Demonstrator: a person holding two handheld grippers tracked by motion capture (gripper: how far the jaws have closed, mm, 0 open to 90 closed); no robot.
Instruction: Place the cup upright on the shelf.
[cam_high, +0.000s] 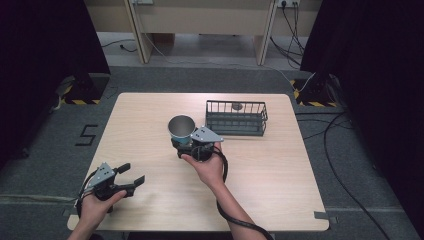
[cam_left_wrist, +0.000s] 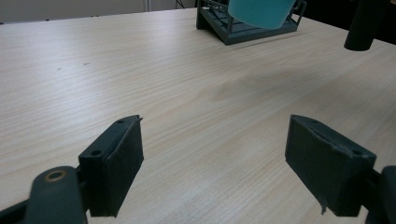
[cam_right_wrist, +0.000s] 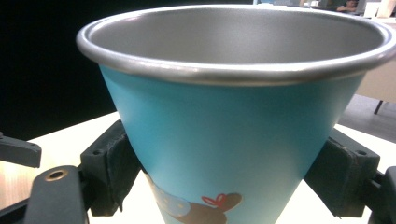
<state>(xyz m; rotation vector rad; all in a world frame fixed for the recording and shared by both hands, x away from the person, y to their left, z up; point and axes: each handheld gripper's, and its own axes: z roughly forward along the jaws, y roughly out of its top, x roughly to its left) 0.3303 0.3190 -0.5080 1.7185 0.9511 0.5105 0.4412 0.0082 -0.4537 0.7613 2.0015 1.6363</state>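
Observation:
A blue cup (cam_high: 181, 128) with a bare metal inside and rim is held off the table, mouth up, near the middle. My right gripper (cam_high: 189, 144) is shut on the cup's lower body. In the right gripper view both pads (cam_right_wrist: 112, 168) press on the sides of the cup (cam_right_wrist: 233, 130), which has a small brown and red picture low on its wall. My left gripper (cam_high: 131, 174) rests near the front left of the table, open and holding nothing. In the left gripper view, the left gripper (cam_left_wrist: 215, 163) stands wide over bare wood, with the cup's base (cam_left_wrist: 261, 11) far ahead.
A dark wire basket (cam_high: 236, 119) stands on the light wooden table (cam_high: 260, 170) just right of the cup, with a small dark round thing (cam_high: 237, 106) at its far side. In the left gripper view the basket (cam_left_wrist: 247, 31) is behind the cup. Cables trail on the floor at the right.

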